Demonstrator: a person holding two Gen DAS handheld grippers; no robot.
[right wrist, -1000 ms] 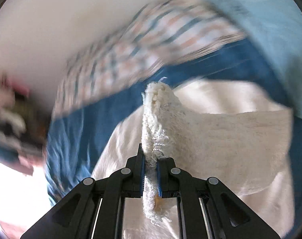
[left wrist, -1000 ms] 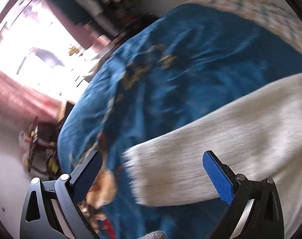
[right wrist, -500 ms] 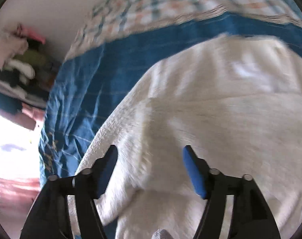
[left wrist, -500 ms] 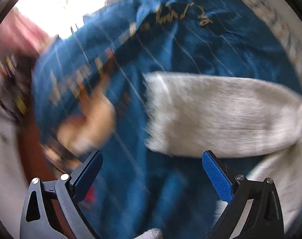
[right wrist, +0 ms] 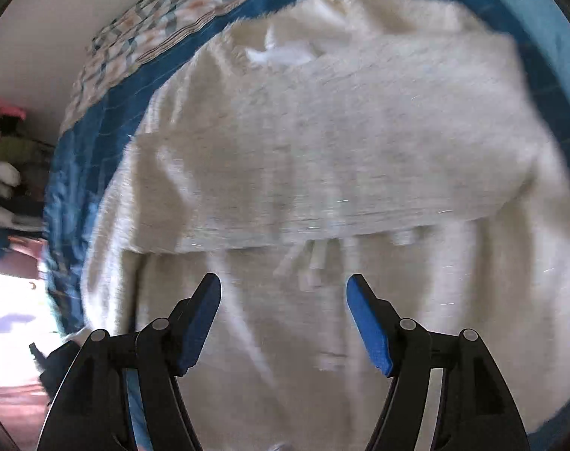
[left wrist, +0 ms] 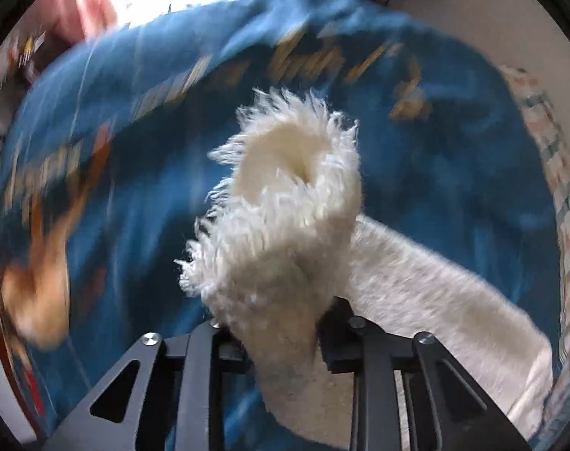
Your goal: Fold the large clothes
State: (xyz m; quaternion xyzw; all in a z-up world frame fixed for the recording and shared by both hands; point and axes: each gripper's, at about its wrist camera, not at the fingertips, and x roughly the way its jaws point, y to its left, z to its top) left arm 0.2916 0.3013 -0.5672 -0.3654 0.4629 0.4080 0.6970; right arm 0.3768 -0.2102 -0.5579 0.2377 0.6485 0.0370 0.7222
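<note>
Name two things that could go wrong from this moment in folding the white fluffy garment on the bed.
1. The left gripper pinches only the fuzzy sleeve end; the loose pile might slip out mid-swing.
2. The right gripper hangs open above the garment and pins nothing, so pulling the sleeve across may drag the folded part along the blue bedcover.
</note>
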